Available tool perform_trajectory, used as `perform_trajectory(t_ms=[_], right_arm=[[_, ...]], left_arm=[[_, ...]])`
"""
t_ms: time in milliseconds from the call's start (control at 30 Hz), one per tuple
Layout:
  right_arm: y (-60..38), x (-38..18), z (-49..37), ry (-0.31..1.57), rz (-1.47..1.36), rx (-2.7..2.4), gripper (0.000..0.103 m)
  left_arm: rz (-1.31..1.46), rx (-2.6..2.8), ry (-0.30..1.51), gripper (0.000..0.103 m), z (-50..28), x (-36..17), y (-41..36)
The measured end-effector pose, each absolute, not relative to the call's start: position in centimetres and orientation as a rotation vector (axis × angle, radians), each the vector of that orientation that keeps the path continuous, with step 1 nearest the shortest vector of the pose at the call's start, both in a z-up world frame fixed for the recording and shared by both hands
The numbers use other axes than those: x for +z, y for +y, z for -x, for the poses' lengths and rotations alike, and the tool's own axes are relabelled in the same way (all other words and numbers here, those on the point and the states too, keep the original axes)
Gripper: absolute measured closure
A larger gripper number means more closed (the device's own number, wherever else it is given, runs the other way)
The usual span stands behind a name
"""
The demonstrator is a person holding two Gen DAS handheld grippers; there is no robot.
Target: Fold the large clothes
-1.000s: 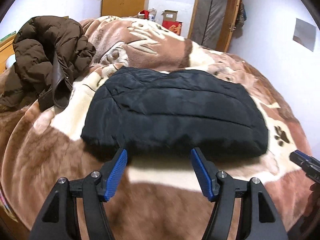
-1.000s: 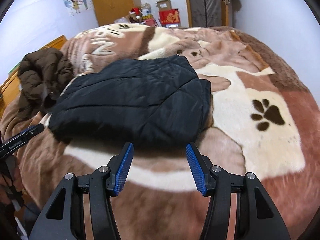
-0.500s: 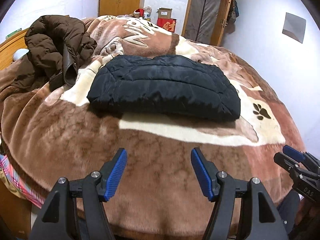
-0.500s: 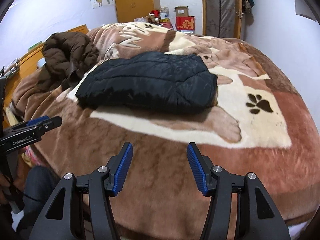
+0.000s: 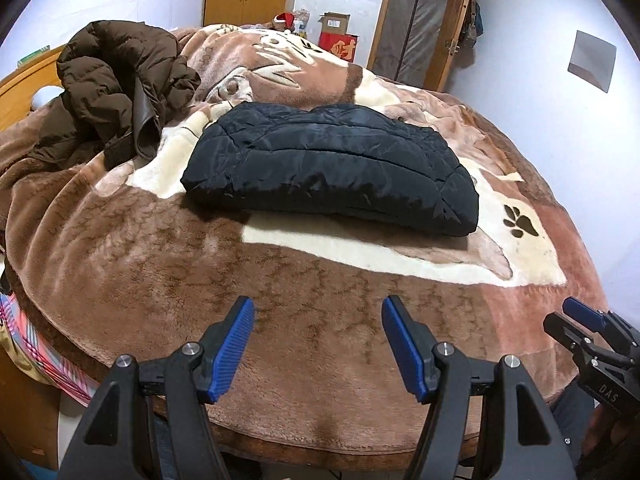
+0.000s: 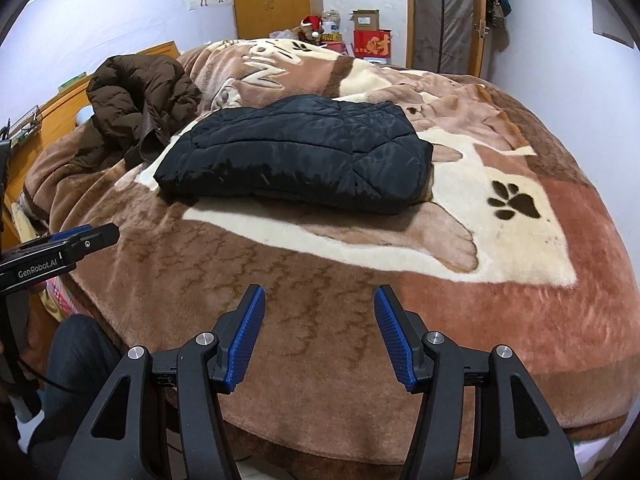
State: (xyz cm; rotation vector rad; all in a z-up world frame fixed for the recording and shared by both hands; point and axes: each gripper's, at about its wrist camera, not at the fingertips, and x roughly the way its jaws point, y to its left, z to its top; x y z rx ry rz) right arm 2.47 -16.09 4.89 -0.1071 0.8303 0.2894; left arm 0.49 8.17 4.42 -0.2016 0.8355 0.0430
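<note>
Left of the black jacket [image 5: 332,168] we see a crumpled brown coat [image 5: 116,92]. The jacket lies folded, quilted and puffy, mid-blanket [image 5: 160,264]. Near of it, our left hand-held gripper [image 5: 318,344] and right hand-held gripper [image 6: 320,334] gape, released.

We see the folded black quilted jacket [image 6: 296,156] lying on the brown plush paw-print blanket [image 6: 400,280], our right gripper [image 6: 319,332] low before it, jaws parted, a crumpled brown puffer coat [image 6: 140,100] beside.
</note>
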Motion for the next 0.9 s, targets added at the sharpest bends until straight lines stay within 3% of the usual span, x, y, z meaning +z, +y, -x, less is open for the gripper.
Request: perform_trajectory(t_ms=[900], right_arm=[[-15.82, 3.99, -3.01, 0.867, 0.107, 0.297, 0.046]], left_arm=[[0.18, 0.056, 0.861, 0.035, -0.93, 3.59, 8.02]])
